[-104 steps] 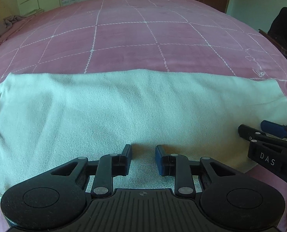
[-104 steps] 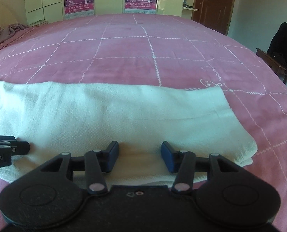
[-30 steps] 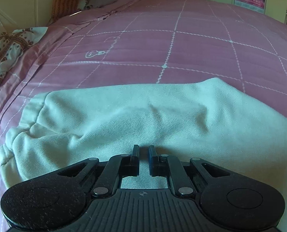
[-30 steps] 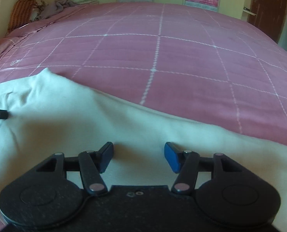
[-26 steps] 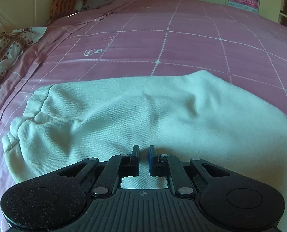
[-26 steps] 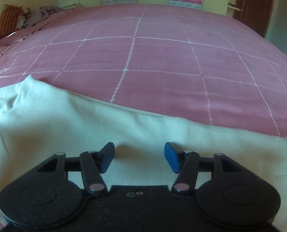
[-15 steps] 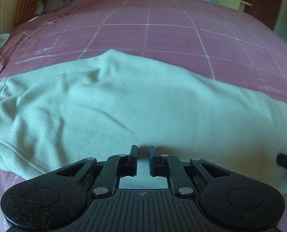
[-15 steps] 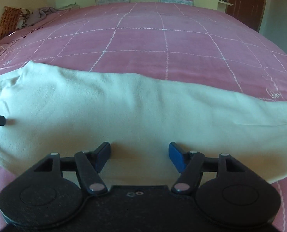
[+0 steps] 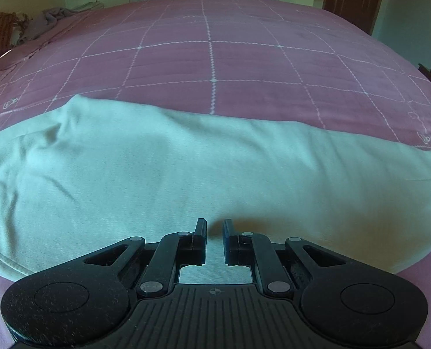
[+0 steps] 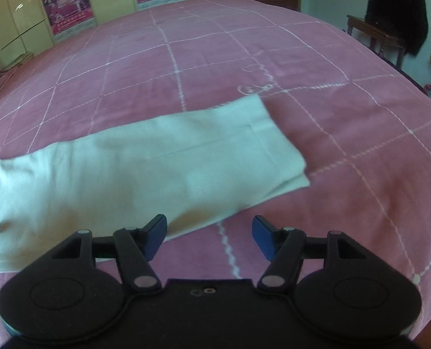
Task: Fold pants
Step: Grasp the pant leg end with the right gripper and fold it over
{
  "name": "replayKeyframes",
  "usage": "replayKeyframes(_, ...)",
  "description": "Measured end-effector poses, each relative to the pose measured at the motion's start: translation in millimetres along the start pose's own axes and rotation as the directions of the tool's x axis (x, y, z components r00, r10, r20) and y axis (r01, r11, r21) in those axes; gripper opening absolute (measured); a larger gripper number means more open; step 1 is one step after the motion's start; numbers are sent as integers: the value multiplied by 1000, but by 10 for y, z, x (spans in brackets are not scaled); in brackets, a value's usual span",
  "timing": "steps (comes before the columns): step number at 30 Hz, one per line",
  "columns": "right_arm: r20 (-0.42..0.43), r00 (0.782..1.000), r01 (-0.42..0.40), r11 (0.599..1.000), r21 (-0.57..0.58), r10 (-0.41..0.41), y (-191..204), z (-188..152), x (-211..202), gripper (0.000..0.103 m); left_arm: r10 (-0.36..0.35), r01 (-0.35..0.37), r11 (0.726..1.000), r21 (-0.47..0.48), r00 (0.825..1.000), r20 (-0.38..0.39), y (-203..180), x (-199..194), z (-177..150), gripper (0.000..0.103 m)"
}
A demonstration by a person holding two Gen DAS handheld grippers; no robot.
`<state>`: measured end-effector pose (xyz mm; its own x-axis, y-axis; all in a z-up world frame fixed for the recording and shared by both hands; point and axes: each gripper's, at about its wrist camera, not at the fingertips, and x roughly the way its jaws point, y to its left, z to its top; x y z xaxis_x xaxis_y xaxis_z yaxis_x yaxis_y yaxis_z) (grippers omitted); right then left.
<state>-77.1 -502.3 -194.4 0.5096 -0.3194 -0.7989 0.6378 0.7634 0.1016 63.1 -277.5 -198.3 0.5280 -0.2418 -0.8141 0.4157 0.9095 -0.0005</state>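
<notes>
Pink quilted bedspread (image 9: 244,58) with white grid stitching, pale pants (image 9: 186,168) lying long across it, my left gripper (image 9: 214,232) narrowed over the fabric with a small gap, my right gripper (image 10: 209,232) spread wide beside the leg hem (image 10: 282,145), 2 posters (image 10: 67,3) behind.

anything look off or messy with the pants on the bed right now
Nothing is damaged or spilled. The pale pants lie lengthwise on the pink bedspread, but the left part is rumpled with diagonal creases. At the leg end a lower layer peeks out past the top one, so the edges are not quite aligned.
</notes>
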Motion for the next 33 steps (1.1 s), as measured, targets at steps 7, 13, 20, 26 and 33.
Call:
replayKeyframes(7, 12, 998, -62, 979, 196, 61, -342, 81, 95, 64, -15, 16, 999, 45, 999, -32, -342, 94, -62, 10)
replayKeyframes(13, 57, 997, -69, 943, 326, 53, -486, 171, 235, 42, 45, -42, 993, 112, 999, -21, -473, 112, -128, 10)
replayKeyframes(20, 64, 996, -85, 945, 316, 68, -462, 171, 299, 9, 103, -102, 970, 222, 995, 9, -655, 151, -209, 10)
replayKeyframes(26, 134, 989, -93, 961, 260, 59, -294, 272, 85, 8, 18, -12, 997, 73, 996, -84, -364, 88, 71, 10)
replayKeyframes(33, 210, 968, -162, 981, 110, 136, 300, 442, -199, 8, 101, -101, 994, -41, 995, -13, 534, -26, 280, 10)
